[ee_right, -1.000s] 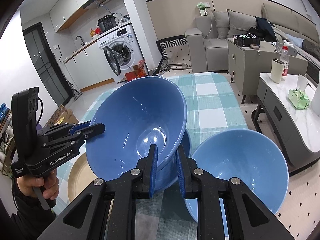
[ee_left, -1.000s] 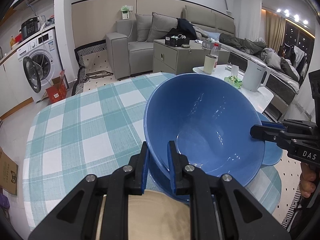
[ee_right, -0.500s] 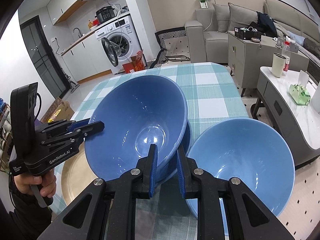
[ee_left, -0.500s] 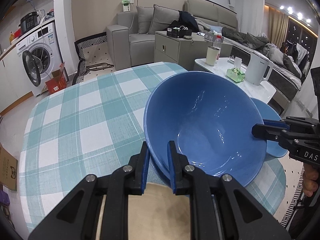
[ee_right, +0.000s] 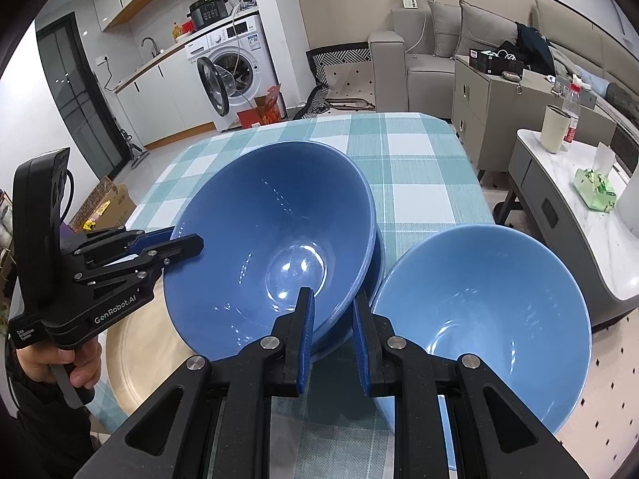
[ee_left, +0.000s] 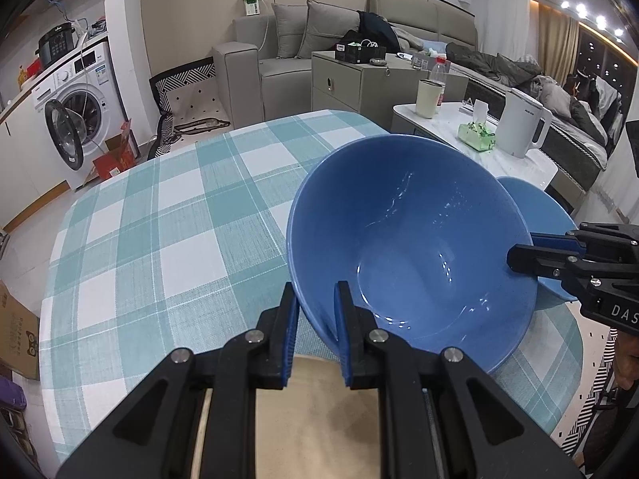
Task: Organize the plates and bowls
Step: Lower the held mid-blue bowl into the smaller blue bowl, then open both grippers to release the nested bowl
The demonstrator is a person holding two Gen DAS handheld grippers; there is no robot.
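A large dark blue bowl is tilted over the checked table. My left gripper is shut on its near rim, seen from the side in the right wrist view. My right gripper is shut on the opposite rim, seen in the left wrist view. The bowl appears nested in another dark blue bowl beneath it. A lighter blue bowl stands beside it on the table. A tan plate lies under my left gripper.
The table with the teal checked cloth reaches back toward a sofa. A white side table with a cup, a bottle, a tissue pack and a kettle stands to the right. A washing machine stands at the back left.
Both grippers and the dark blue bowl have shifted slightly against the table, and the bowl looks a little lower. Both grips stay shut.
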